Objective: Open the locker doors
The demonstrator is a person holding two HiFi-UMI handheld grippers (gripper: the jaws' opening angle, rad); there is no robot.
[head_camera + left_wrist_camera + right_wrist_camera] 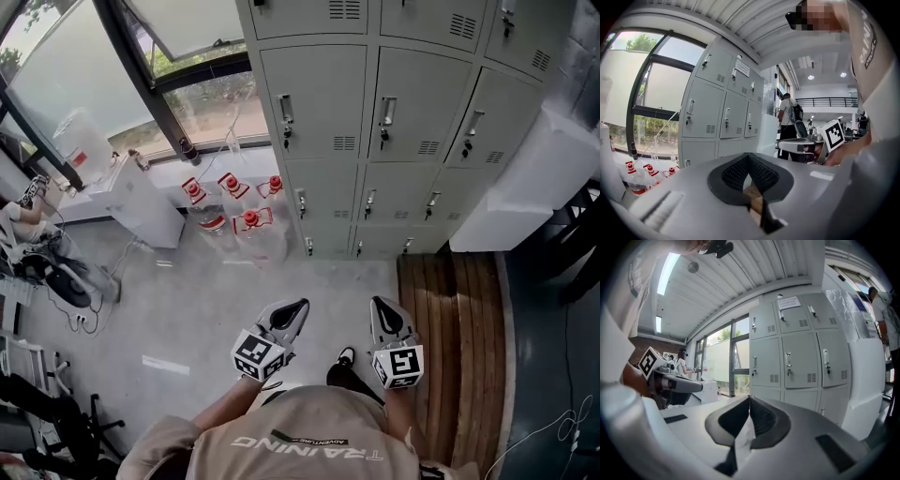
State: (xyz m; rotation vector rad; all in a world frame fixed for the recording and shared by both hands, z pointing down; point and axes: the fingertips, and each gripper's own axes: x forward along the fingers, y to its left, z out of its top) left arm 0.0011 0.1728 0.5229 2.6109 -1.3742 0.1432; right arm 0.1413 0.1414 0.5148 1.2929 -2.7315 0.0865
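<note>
Ahead of the person, across grey concrete floor (206, 300), stands the bank of pale grey metal lockers (375, 131), every visible door closed. Well apart from it, near the beige shirt (309, 441) printed "TRAINING", the white left gripper (298, 306) and white right gripper (381, 303) each have their jaws pressed together, gripping nothing.

Beige short-sleeved shirt (309, 441) with white lettering, one dark shoe (346, 357)

Bottles (234, 202) stand just left of the lockers (394, 122).
</note>
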